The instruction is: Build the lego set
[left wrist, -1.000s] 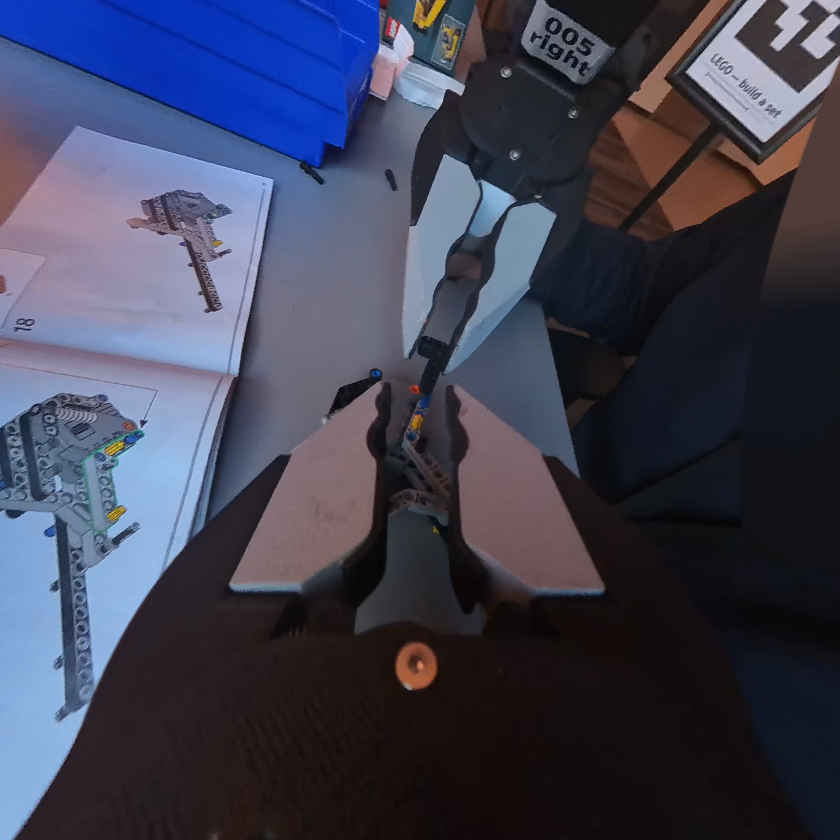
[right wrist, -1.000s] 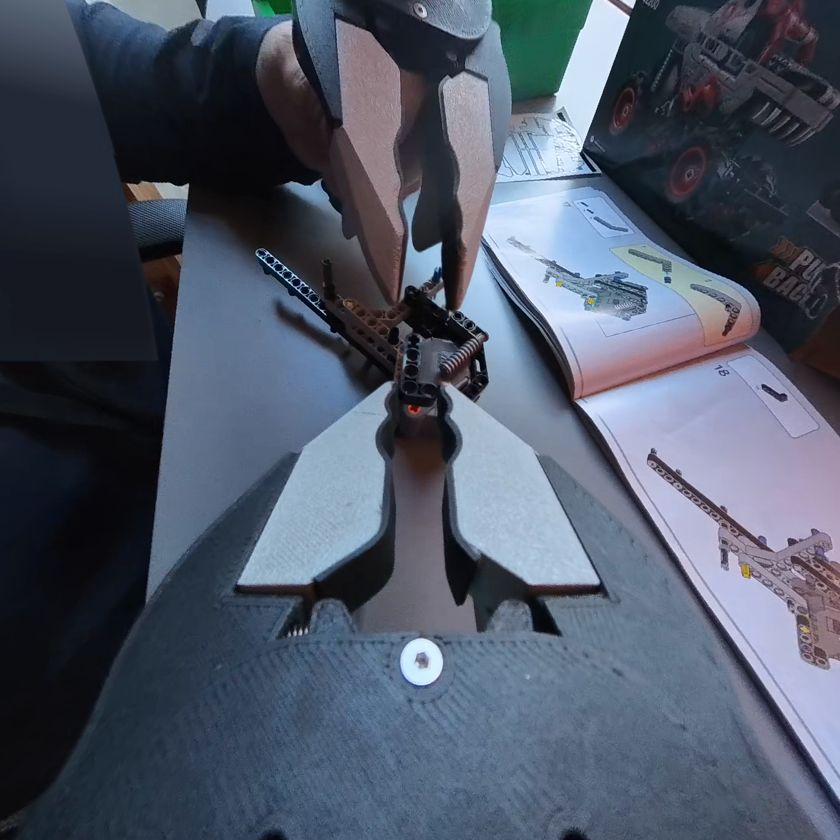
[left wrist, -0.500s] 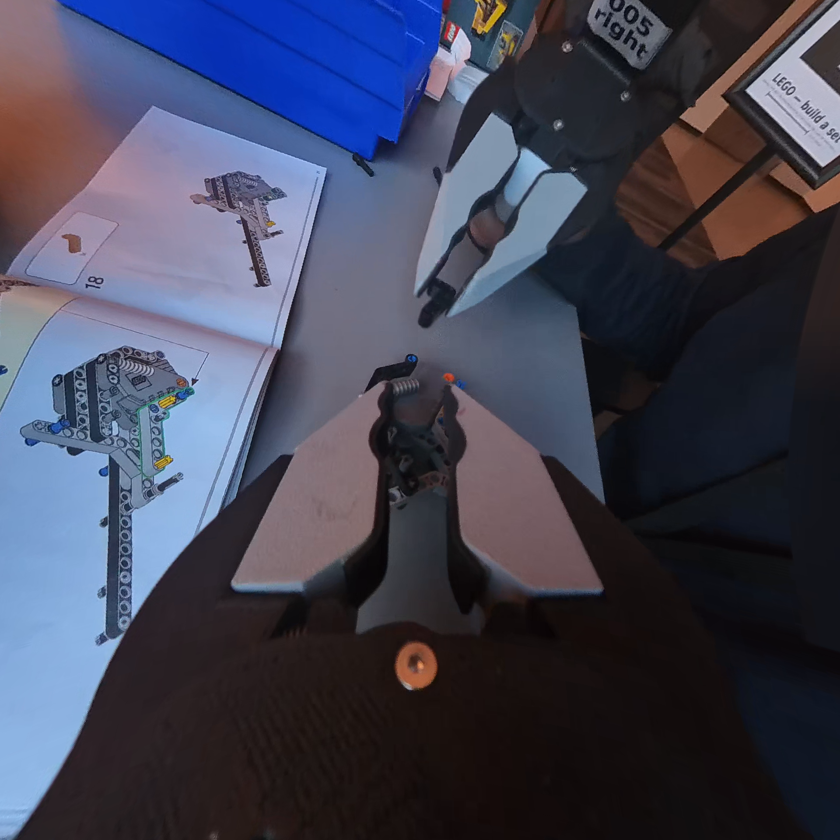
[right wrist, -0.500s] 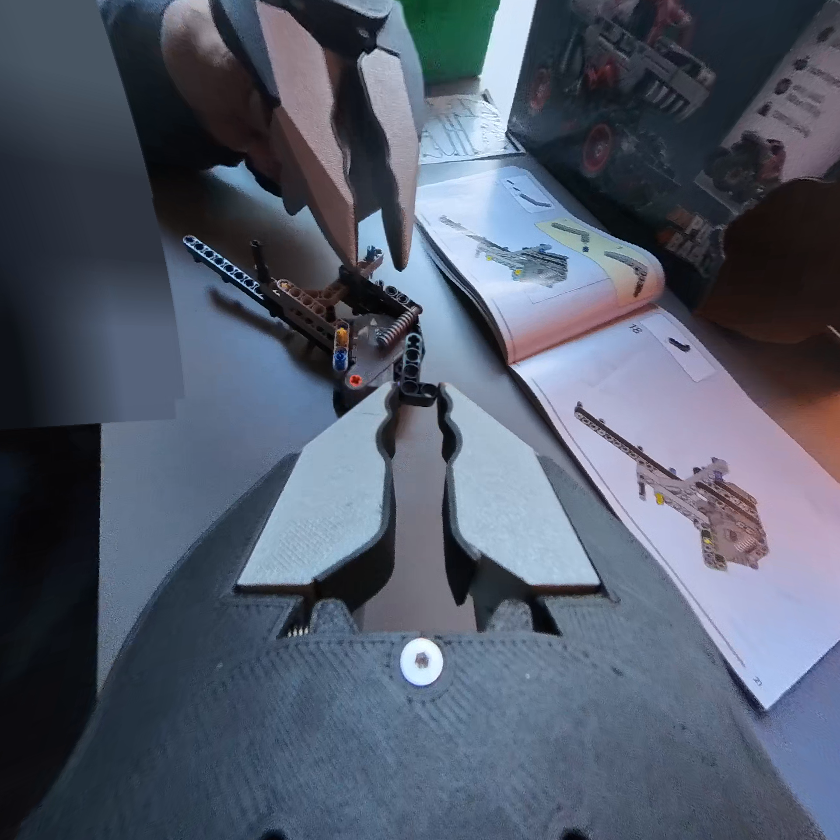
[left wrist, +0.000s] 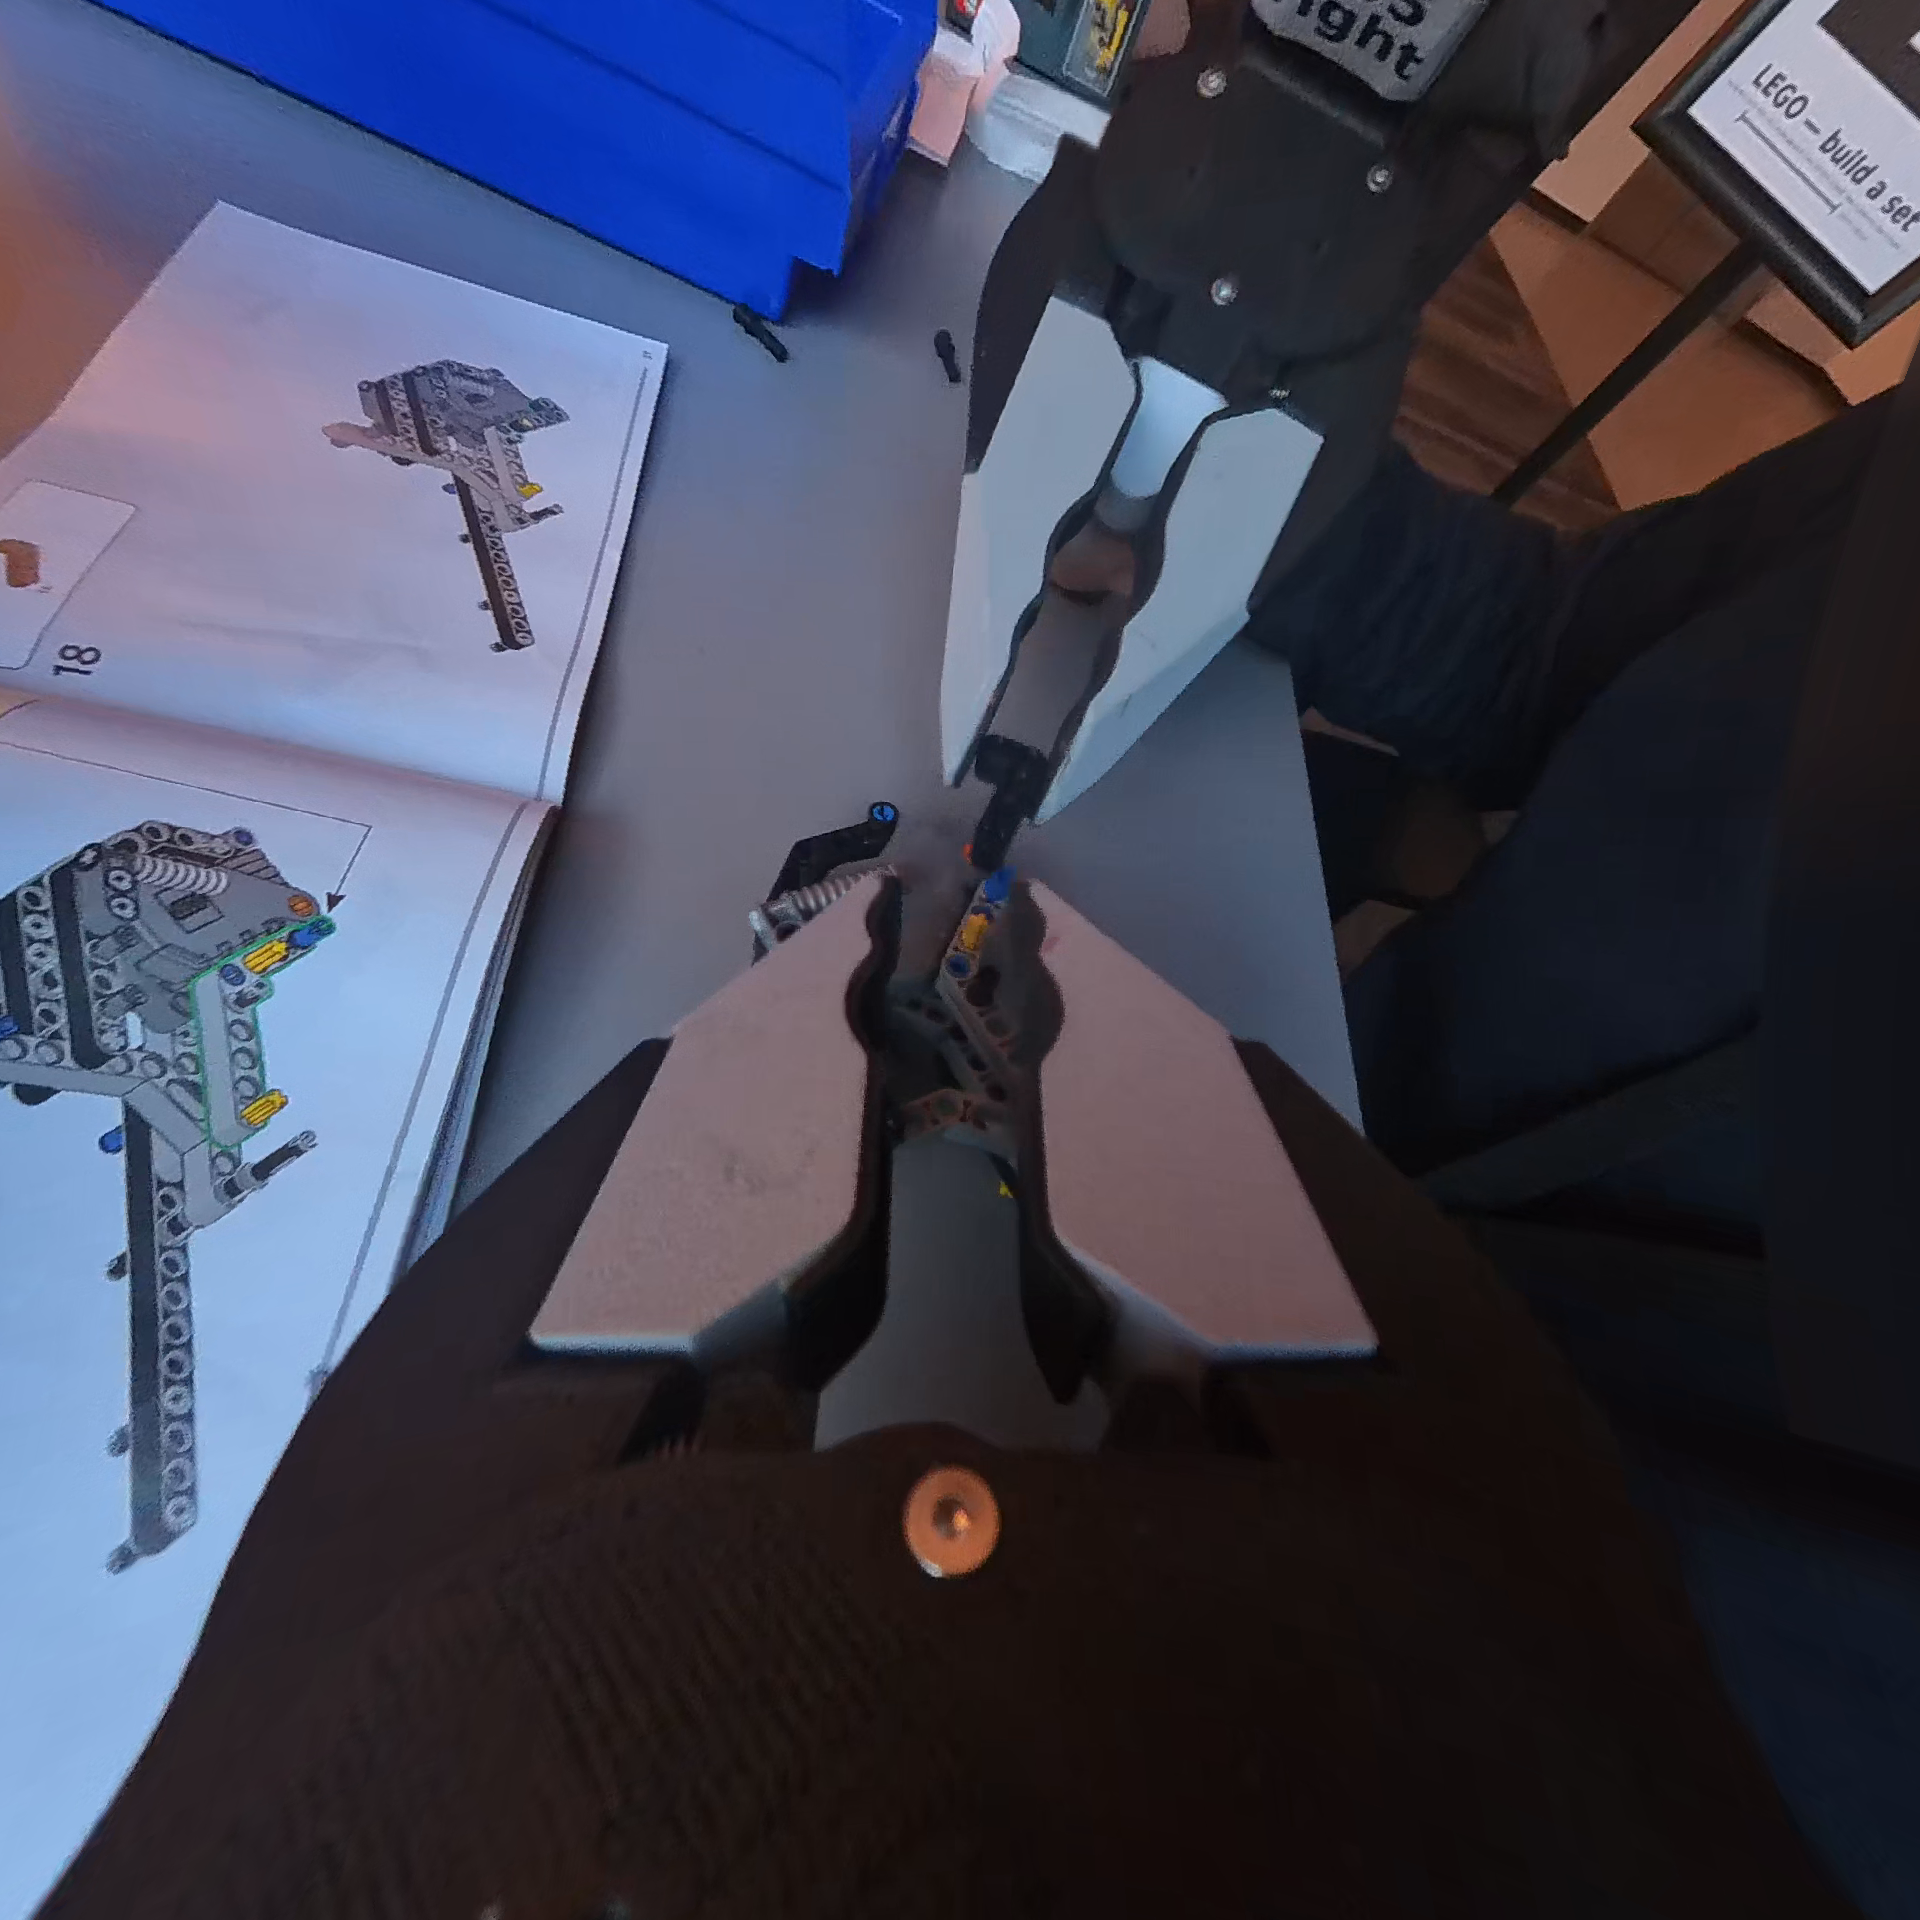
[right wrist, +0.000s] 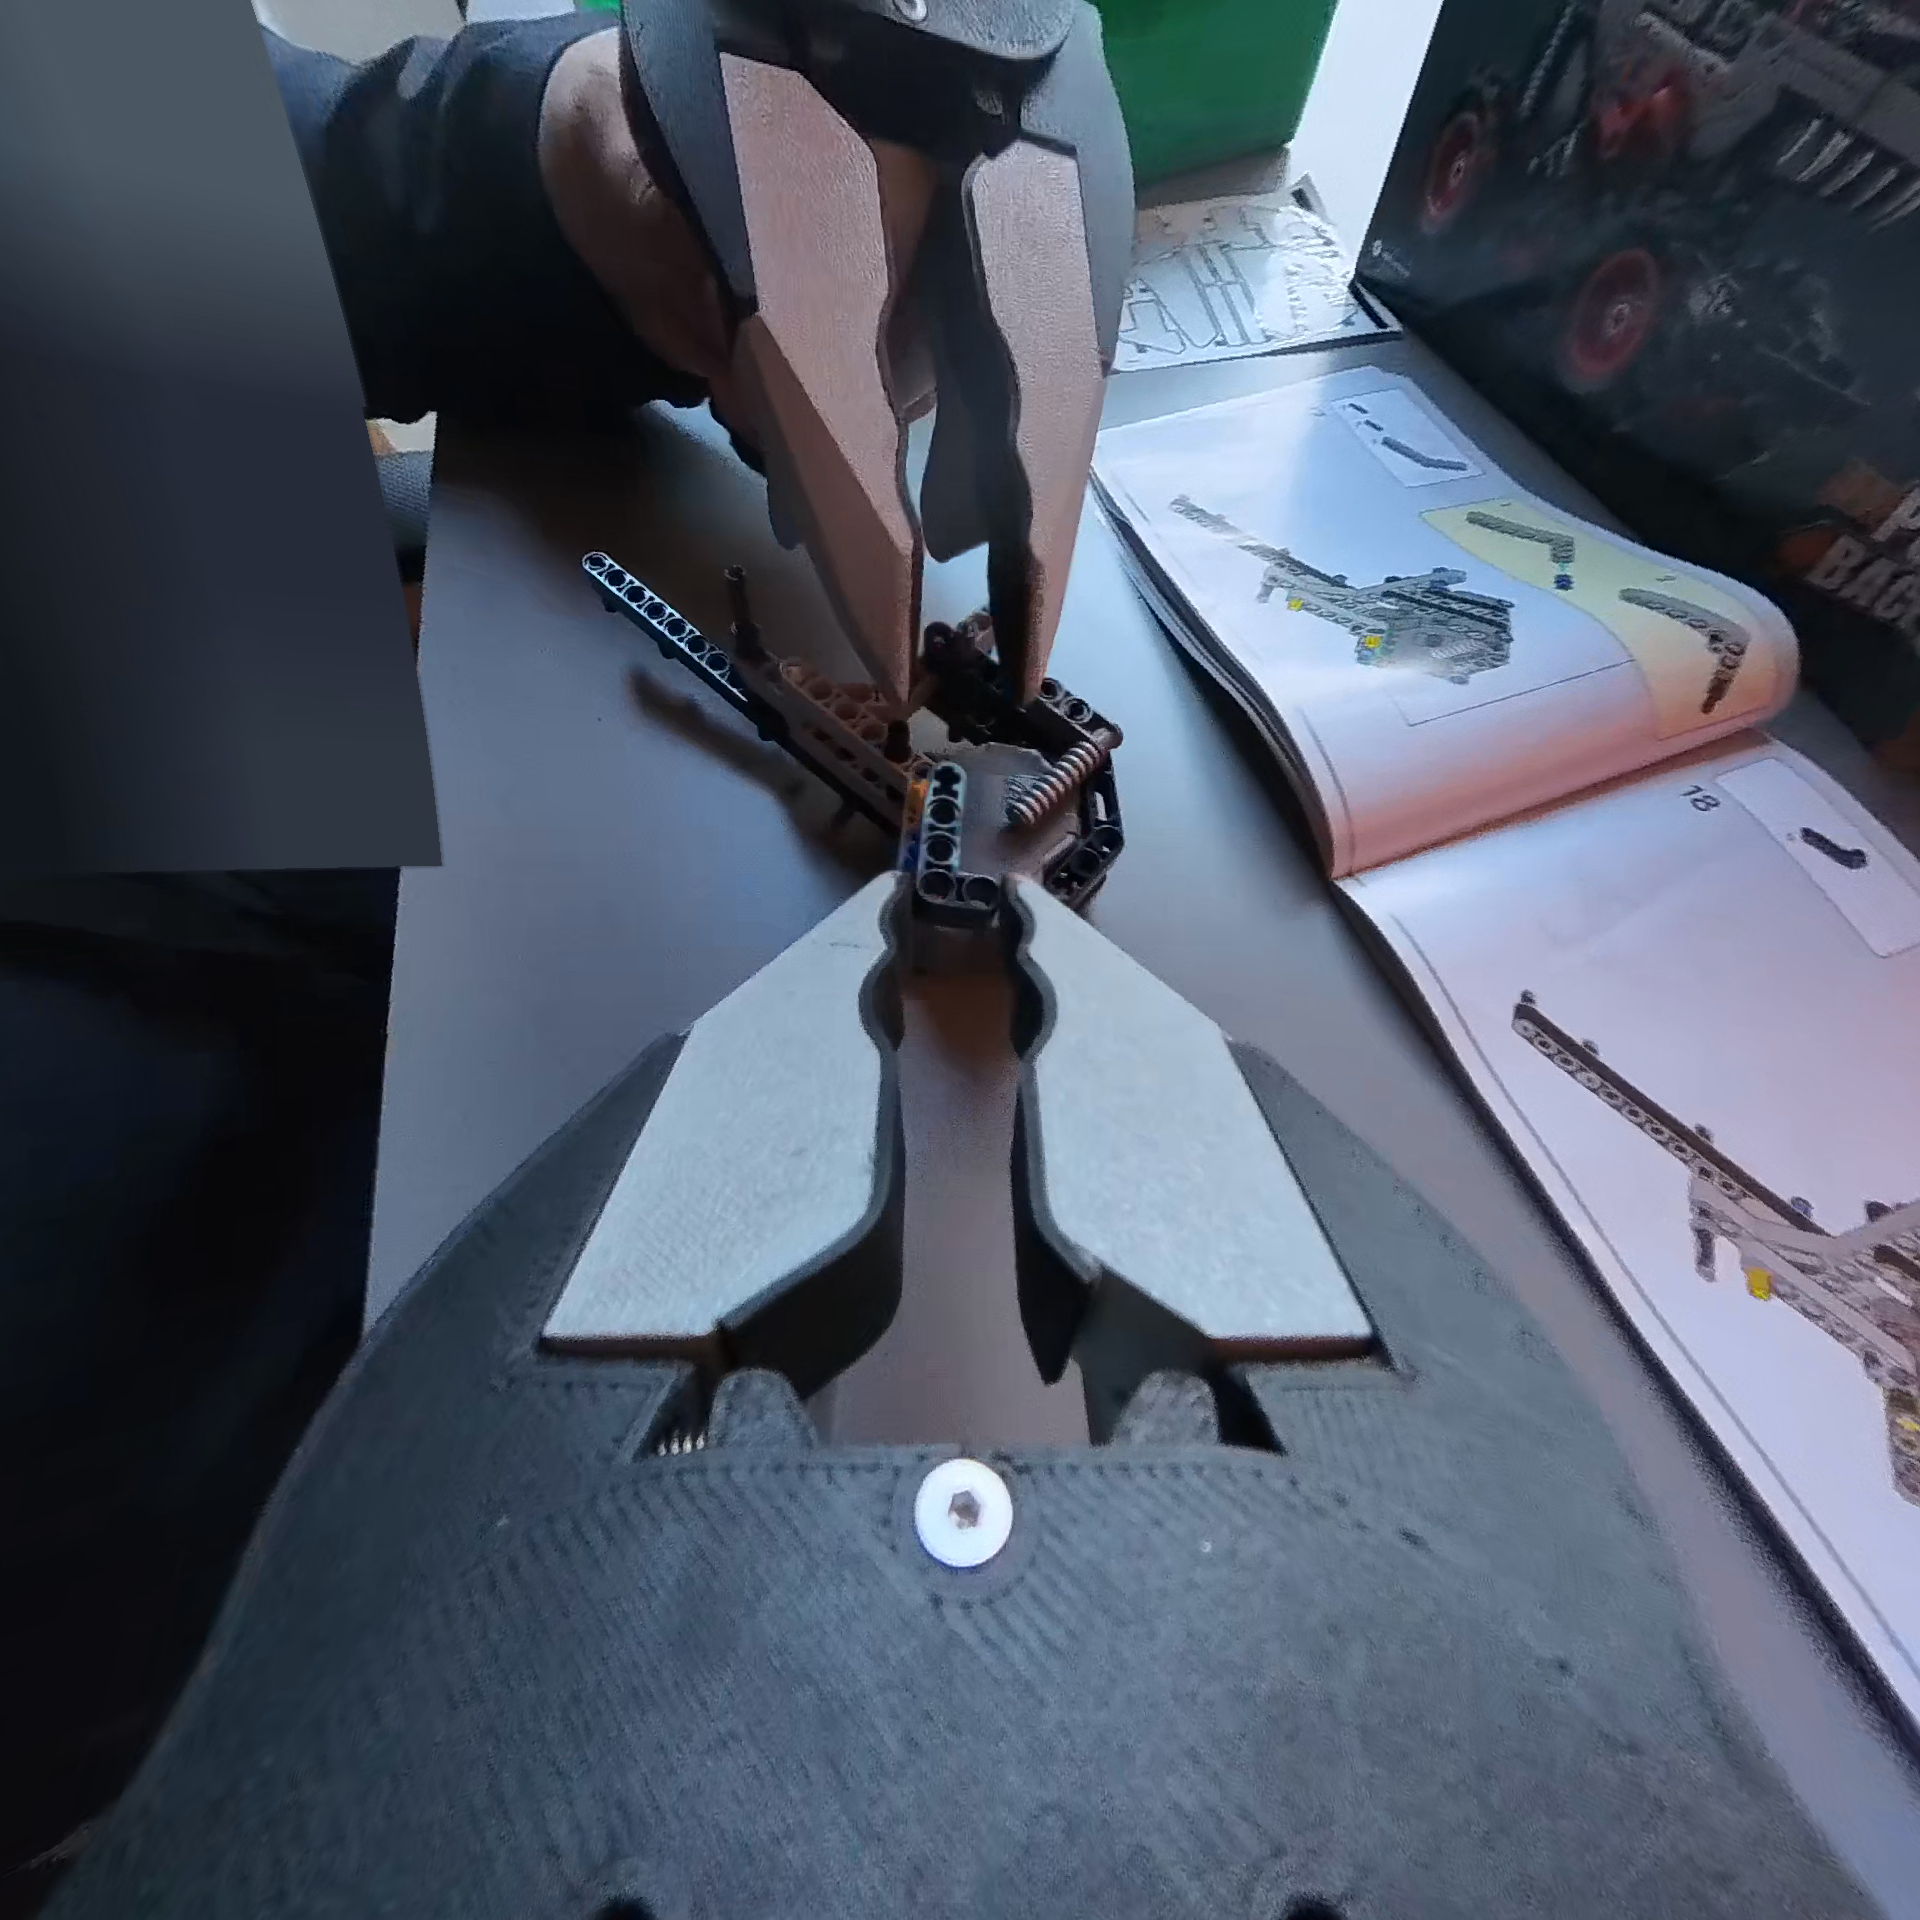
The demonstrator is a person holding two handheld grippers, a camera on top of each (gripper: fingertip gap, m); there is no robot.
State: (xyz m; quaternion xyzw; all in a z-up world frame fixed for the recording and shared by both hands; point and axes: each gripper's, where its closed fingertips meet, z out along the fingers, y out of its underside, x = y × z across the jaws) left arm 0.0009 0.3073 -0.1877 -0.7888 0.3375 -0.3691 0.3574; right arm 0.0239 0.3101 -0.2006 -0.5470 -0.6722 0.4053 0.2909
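Resting on the grey table point(left wrist: 790, 582), one partly built lego assembly point(right wrist: 997, 748) is clamped by the left gripper point(left wrist: 954, 914). One small black L-shaped beam point(right wrist: 943, 847) is pinched by the right gripper point(right wrist: 951, 902), touching the assembly. One open instruction booklet point(left wrist: 312, 540) lies left.

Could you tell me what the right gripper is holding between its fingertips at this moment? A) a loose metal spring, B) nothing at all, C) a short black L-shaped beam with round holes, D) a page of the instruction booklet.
C: in the right wrist view the right gripper pinches the foot of the short black beam, whose long arm points toward the lego assembly.
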